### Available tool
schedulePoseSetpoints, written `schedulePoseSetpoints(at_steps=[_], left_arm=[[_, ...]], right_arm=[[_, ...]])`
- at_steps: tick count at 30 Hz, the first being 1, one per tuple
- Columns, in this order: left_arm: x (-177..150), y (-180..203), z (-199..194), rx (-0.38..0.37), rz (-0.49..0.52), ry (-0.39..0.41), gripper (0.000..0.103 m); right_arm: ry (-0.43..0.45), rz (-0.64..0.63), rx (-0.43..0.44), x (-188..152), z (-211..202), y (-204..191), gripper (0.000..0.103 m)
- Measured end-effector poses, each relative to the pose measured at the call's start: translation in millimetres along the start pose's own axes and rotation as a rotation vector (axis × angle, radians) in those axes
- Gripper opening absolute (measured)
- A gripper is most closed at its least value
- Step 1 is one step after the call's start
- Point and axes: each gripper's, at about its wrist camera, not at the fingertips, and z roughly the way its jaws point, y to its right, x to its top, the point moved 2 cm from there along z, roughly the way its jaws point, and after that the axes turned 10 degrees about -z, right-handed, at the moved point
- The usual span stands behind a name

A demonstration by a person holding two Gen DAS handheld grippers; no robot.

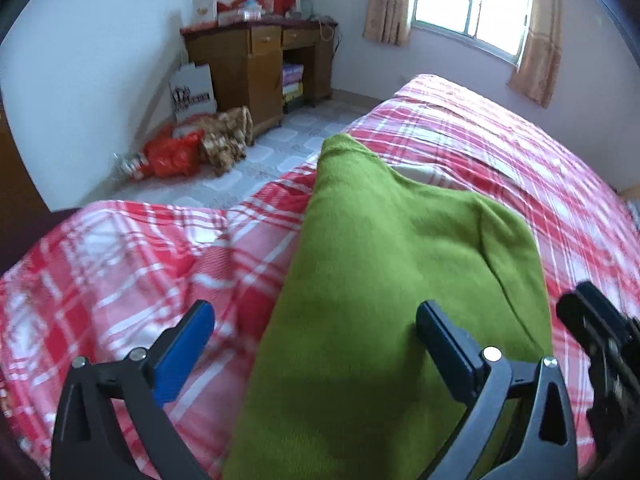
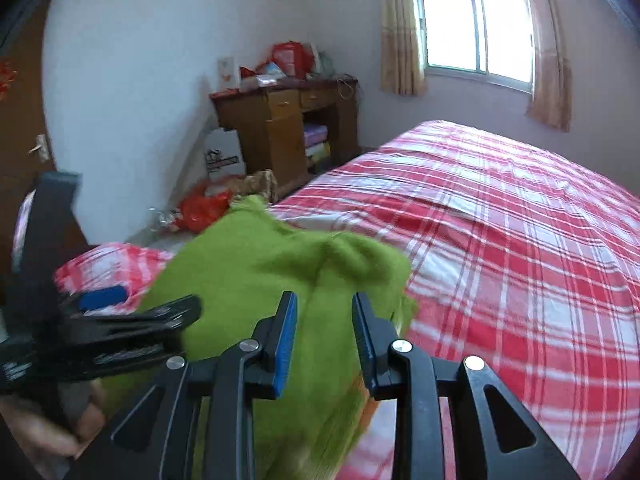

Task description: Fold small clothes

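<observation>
A green knit garment [image 1: 384,280] lies partly folded on a red and white plaid bedspread [image 1: 140,280]. My left gripper [image 1: 316,320] is open wide over its near left edge, one blue pad over the bedspread, the other over the green cloth. In the right wrist view the garment [image 2: 256,272] is bunched and blurred. My right gripper [image 2: 325,316] stands partly open just above the garment's right side, with a narrow gap and nothing clamped between the pads. The left gripper [image 2: 120,312] shows at the left there.
The plaid bed [image 2: 500,240] stretches far and right. Beyond its left edge are a tiled floor [image 1: 280,144], red bags [image 1: 172,156], a brown patterned bundle [image 1: 228,136], a wooden desk [image 1: 256,68] with clutter, and a curtained window [image 1: 472,4].
</observation>
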Motion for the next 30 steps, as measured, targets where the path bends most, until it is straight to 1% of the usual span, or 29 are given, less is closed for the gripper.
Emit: schedulePoseSetpoints(at_steps=[3, 5, 6, 8, 10, 12, 13, 14, 16, 18, 19, 21, 24, 25, 26, 28, 30], left_arm=[[-16, 0, -16, 0.030, 0.031, 0.023, 0.103], [-26, -2, -21, 0.045, 0.038, 0.020, 0.103], [-32, -3, -23, 0.050, 0.039, 0.012, 0.103], [-45, -4, -20, 0.047, 0.048, -0.021, 0.103], [-54, -4, -13, 0.069, 0.061, -0.053, 0.102], [-61, -9, -4, 0.087, 0.058, -0.095, 0.102], [-62, -12, -4, 0.079, 0.046, -0.101, 0.102], [-63, -16, -5, 0.058, 0.021, -0.118, 0.102], [-64, -19, -9, 0.045, 0.008, -0.134, 0.102], [-66, -20, -18, 0.068, 0.032, -0.106, 0.102], [-67, -20, -23, 0.077, 0.046, -0.088, 0.102], [-71, -20, -37, 0.081, 0.067, -0.050, 0.102], [-79, -22, -58, 0.060, 0.067, -0.014, 0.102], [-81, -22, -65, 0.050, 0.067, -0.002, 0.102], [-84, -24, -71, 0.044, 0.067, 0.007, 0.102], [-86, -26, -83, 0.035, 0.075, 0.035, 0.102], [-87, -25, -97, 0.033, 0.093, 0.068, 0.102]], right_arm=[[-0.006, -0.023, 0.004, -20, -22, -19, 0.030], [-0.031, -0.025, 0.015, -34, -24, -27, 0.030], [-0.054, -0.021, 0.021, -41, -21, -29, 0.030], [-0.126, -0.008, 0.015, -54, -7, -32, 0.030], [-0.177, 0.005, 0.000, -66, 3, -32, 0.031], [-0.175, -0.013, -0.039, -69, 3, -34, 0.040], [-0.203, -0.004, -0.040, -73, 4, -34, 0.045], [-0.209, 0.016, -0.039, -75, 3, -31, 0.050], [-0.216, 0.106, -0.012, -80, -6, -21, 0.057], [-0.214, 0.192, 0.029, -89, -17, -13, 0.057], [-0.206, 0.219, 0.030, -92, -25, -11, 0.057], [-0.181, 0.232, 0.014, -96, -40, -11, 0.057], [-0.153, 0.216, -0.010, -97, -65, -16, 0.057], [-0.147, 0.201, -0.023, -97, -73, -19, 0.058], [-0.143, 0.180, -0.045, -97, -82, -21, 0.064], [-0.120, 0.141, -0.088, -96, -101, -25, 0.069], [-0.094, 0.112, -0.114, -91, -115, -27, 0.070]])
